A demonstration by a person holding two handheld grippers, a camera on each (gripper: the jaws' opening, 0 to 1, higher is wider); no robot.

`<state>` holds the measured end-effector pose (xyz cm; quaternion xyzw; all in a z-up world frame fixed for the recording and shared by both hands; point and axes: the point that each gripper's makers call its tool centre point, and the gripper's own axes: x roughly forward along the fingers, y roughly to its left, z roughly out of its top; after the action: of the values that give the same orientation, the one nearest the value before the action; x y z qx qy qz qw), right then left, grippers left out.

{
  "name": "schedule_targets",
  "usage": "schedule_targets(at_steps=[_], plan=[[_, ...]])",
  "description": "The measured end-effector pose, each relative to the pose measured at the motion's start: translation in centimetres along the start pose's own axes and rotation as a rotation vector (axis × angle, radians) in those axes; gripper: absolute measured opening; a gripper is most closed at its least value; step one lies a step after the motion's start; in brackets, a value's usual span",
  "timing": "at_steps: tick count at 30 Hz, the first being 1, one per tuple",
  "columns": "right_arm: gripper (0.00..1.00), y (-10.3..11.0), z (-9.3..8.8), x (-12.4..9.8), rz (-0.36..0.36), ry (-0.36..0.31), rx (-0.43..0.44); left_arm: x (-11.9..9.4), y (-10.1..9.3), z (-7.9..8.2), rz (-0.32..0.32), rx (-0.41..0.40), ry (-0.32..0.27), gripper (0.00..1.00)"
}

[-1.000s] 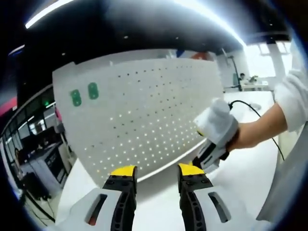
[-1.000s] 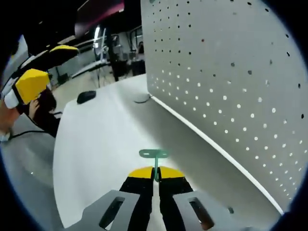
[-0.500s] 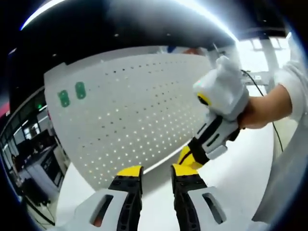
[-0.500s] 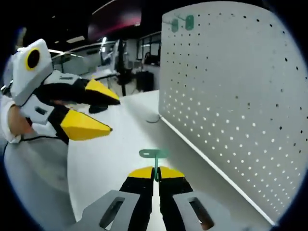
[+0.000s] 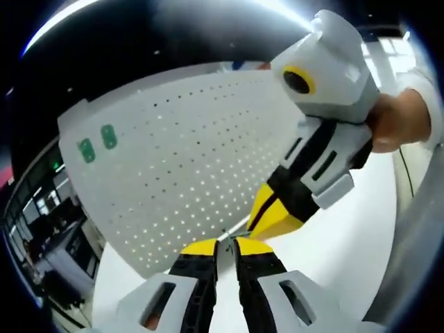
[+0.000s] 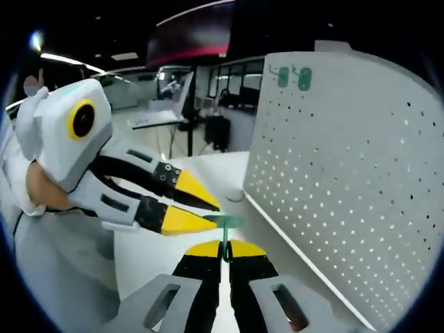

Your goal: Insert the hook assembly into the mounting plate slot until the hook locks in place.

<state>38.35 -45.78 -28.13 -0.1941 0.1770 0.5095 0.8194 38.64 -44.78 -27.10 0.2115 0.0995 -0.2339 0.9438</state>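
Between my right claw's point(image 6: 223, 251) closed jaws sits the green hook assembly point(image 6: 223, 223), a thin stem with a flat crossbar on top, pinched by its lower end. My left claw point(image 5: 225, 246) comes in from that claw's left, its yellow tips almost shut on nothing and almost touching the crossbar. To the right of both stands the mounting plate point(image 6: 347, 180), a matte white perforated panel upright on the smooth white worktop point(image 6: 180, 187), with two green tags point(image 6: 294, 77) near its top edge. I judge the risk is a knock: if the left tips nudge the slim stem, it could twist in the grip and meet the slot crooked, failing to lock.
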Motion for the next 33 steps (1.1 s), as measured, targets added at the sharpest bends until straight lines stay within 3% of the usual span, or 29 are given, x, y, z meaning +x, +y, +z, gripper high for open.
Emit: schedule_targets(at_steps=[11, 33], plan=[[0.01, 0.2, 0.5, 0.0, -0.016, 0.007, -0.061, -0.1, 0.2, 0.0, 0.005, 0.004, 0.001, 0.05], [0.0, 0.1, 2.5, -1.4, -0.04, -0.054, -0.094, -0.6, 0.9, 0.6, 0.006, -0.123, -0.049, 0.03]])
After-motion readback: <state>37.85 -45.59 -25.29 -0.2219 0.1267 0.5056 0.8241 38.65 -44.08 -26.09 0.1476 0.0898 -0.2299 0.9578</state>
